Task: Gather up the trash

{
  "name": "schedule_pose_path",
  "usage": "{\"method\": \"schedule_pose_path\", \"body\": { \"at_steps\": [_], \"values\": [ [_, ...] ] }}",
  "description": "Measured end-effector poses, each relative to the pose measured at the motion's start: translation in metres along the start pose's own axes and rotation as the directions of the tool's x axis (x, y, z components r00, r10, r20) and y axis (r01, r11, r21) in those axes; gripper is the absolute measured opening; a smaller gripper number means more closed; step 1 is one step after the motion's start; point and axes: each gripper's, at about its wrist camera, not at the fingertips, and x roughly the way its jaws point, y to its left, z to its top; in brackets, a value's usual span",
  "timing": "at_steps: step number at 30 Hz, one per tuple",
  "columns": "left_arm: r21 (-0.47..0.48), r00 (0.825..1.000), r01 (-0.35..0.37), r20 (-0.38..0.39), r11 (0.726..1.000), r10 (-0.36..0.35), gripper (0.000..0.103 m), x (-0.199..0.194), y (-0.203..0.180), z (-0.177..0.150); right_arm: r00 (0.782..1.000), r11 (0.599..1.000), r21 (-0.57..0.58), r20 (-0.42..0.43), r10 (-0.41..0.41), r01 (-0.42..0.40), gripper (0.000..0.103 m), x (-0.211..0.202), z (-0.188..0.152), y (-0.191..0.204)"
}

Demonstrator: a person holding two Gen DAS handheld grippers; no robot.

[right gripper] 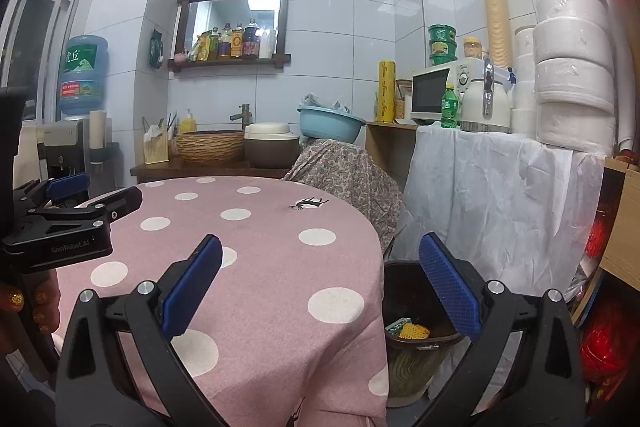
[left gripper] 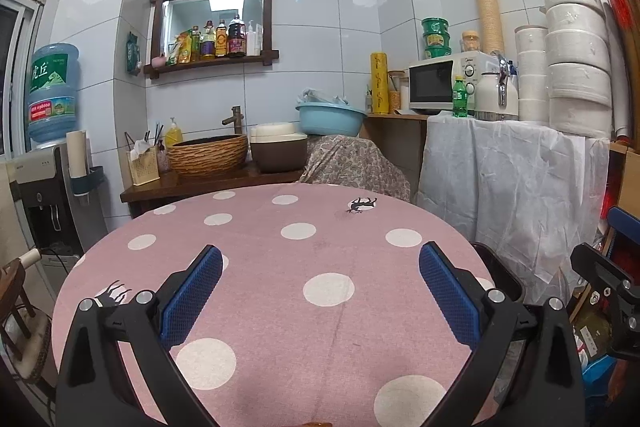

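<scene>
At the far left a water dispenser (left gripper: 44,163) carries its blue bottle (left gripper: 53,91), and beside it the wooden counter holds a woven basin (left gripper: 208,153) under the framed mirror shelf (left gripper: 214,27). Your left gripper (left gripper: 320,283) hangs over the round table's pink dotted cloth (left gripper: 280,267), its blue pads (left gripper: 192,295) spread wide with nothing between them; in the right wrist view you can see it from the side (right gripper: 92,199), with your fingers wrapped round its handle (right gripper: 36,307). Your right gripper (right gripper: 320,283) is likewise spread and holds nothing, with one pad above the table edge and the other above the brown trash bin (right gripper: 416,307). That bin stands on the floor just beside the table's right edge, and the trash sits inside it: a yellow scrap (right gripper: 414,330) touching a green-edged wrapper (right gripper: 398,325). Further right, a white-draped stand bears a microwave (right gripper: 438,93), a green bottle (right gripper: 449,106), a white kettle (right gripper: 486,99) and stacked paper rolls (right gripper: 568,35).
</scene>
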Motion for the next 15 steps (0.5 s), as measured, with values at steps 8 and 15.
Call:
{"method": "schedule_pose_path", "body": {
  "at_steps": [8,15],
  "values": [
    [-0.012,1.000,0.014,-0.002,1.000,-0.014,0.098,0.0003,0.0035,0.0006,1.000,1.000,0.004,0.001,0.005,-0.005,0.097,0.0014,-0.0001,0.0006],
    [-0.012,1.000,0.008,-0.011,1.000,-0.008,0.098,0.0014,0.0039,0.0001,1.000,1.000,0.003,-0.003,0.009,-0.009,0.097,0.0032,-0.0012,0.0002]
  ]
}}
